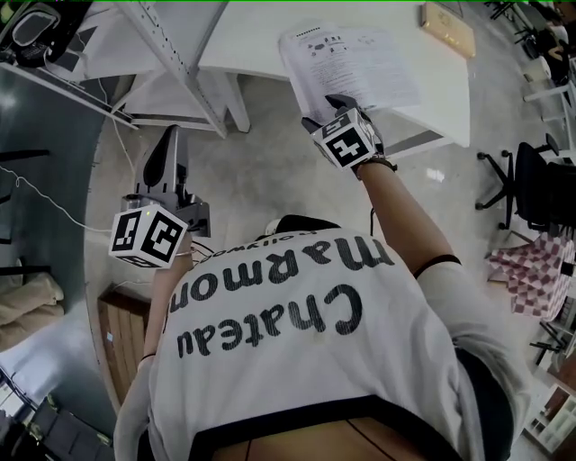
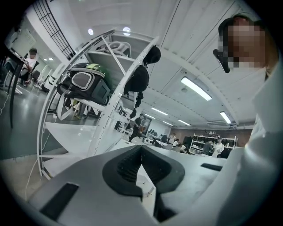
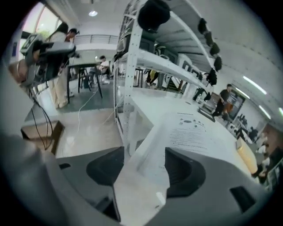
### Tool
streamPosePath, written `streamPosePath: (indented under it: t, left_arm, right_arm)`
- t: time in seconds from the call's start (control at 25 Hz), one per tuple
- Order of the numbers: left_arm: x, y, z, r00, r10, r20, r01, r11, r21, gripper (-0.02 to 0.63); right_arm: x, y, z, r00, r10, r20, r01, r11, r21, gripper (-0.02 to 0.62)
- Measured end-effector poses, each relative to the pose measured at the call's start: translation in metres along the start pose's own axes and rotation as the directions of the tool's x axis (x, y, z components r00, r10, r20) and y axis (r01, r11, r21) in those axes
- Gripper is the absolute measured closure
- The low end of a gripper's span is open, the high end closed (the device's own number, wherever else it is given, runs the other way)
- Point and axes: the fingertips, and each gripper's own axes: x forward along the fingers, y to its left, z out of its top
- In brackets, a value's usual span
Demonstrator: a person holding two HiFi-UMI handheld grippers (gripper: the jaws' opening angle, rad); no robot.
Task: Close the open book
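Pages of the white printed paper book lie on the white surface, one lifted edge running between the spread jaws of the right hand-held gripper, unpinched. Well apart from it, the left hand-held gripper is pressed together, empty.

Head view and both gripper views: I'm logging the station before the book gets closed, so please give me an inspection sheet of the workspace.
Surface: white table.
Job's things: book at the table's near edge, printed page up.
Clutter: wooden block on the table beyond the book.
Grippers: right gripper open, pages between its fingers; left gripper shut, empty, over the floor.
Cables: one cable on the floor.
Surroundings: shelf rack, office chairs.
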Motion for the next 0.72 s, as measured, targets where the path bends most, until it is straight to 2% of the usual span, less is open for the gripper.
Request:
streamPosePath:
  t: [0.12, 0.24, 0.52, 0.72]
  left_arm:
    - [-0.004, 0.005, -0.003, 1.000, 0.014, -0.007, -0.014, 1.000, -0.004, 0.583]
    - [-0.007, 0.009, -0.003, 1.000, 0.030, -0.007, -0.030, 1.000, -0.008, 0.583]
    - [-0.015, 0.021, -0.003, 0.998, 0.066, -0.008, -0.067, 0.998, -0.009, 0.583]
    - [-0.018, 0.025, -0.003, 0.997, 0.074, -0.010, -0.074, 0.997, -0.012, 0.583]
  right_arm:
    - [0.012, 0.004, -0.008, 0.997, -0.041, -0.064, 0.031, 0.987, -0.157, 0.300]
    - [0.021, 0.006, -0.022, 0.989, -0.066, -0.134, 0.029, 0.965, -0.261, 0.278]
    - [0.031, 0.004, -0.038, 0.977, -0.138, -0.166, 0.064, 0.920, -0.385, 0.276]
    - [0.037, 0.005, -0.046, 0.970, -0.159, -0.183, 0.053, 0.876, -0.479, 0.276]
